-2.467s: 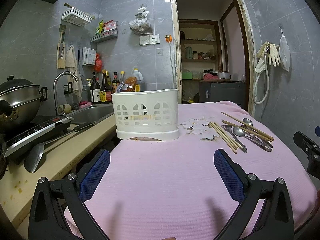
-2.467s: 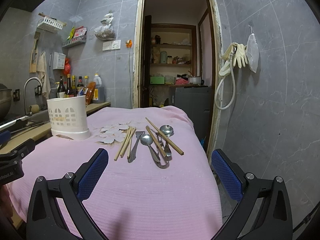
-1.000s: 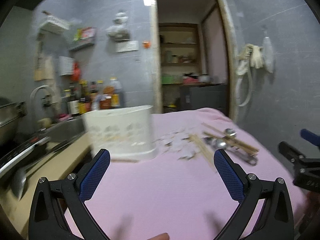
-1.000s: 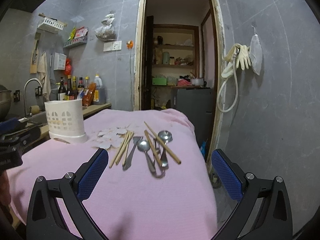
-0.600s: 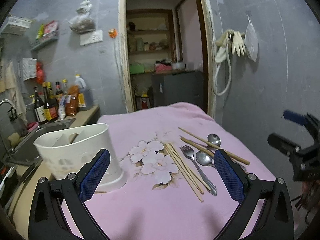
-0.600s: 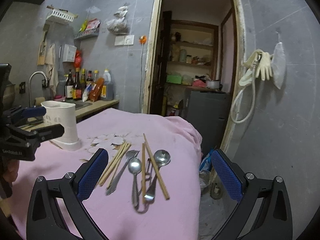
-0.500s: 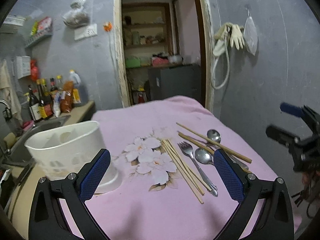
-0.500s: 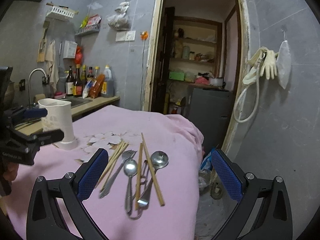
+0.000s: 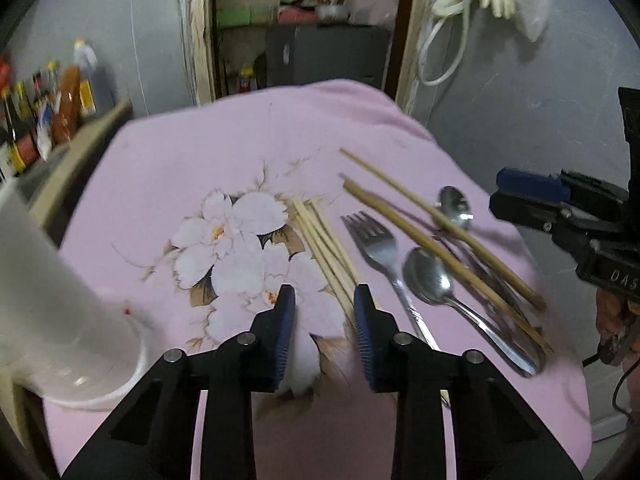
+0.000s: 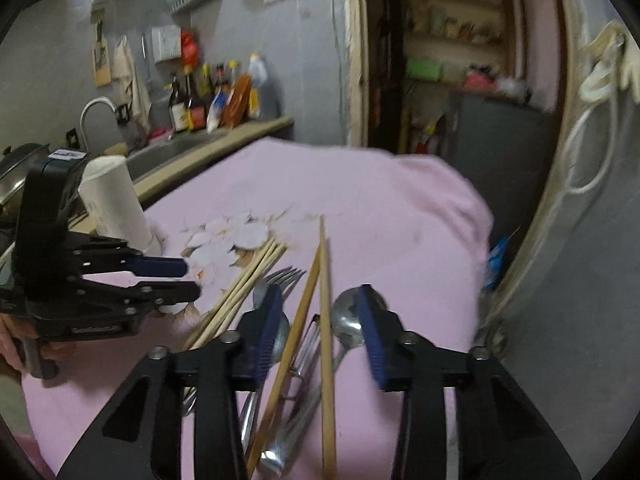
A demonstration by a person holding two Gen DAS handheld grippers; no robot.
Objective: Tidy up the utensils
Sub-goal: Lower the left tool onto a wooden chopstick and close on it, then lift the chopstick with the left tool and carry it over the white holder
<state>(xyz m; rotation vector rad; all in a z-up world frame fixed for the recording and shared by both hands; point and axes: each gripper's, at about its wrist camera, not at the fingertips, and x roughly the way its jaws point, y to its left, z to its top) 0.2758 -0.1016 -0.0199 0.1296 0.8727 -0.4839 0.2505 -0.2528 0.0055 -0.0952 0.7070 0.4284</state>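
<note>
Nearest the fork (image 9: pixel 378 240), the left tool (image 9: pixel 324 320) hangs just above the pink cloth (image 9: pixel 208 152), its blue pads partly apart with nothing between them, beside the pale chopstick bundle (image 9: pixel 326 250). The right tool (image 10: pixel 316 322), also partly apart and empty, straddles the two darker chopsticks (image 10: pixel 316 300) crossing the spoons (image 10: pixel 350 320) right of the fork. Left of the fork stands the white utensil holder (image 9: pixel 48 300); beyond it, bottles (image 10: pixel 208 100) line the surface.
</note>
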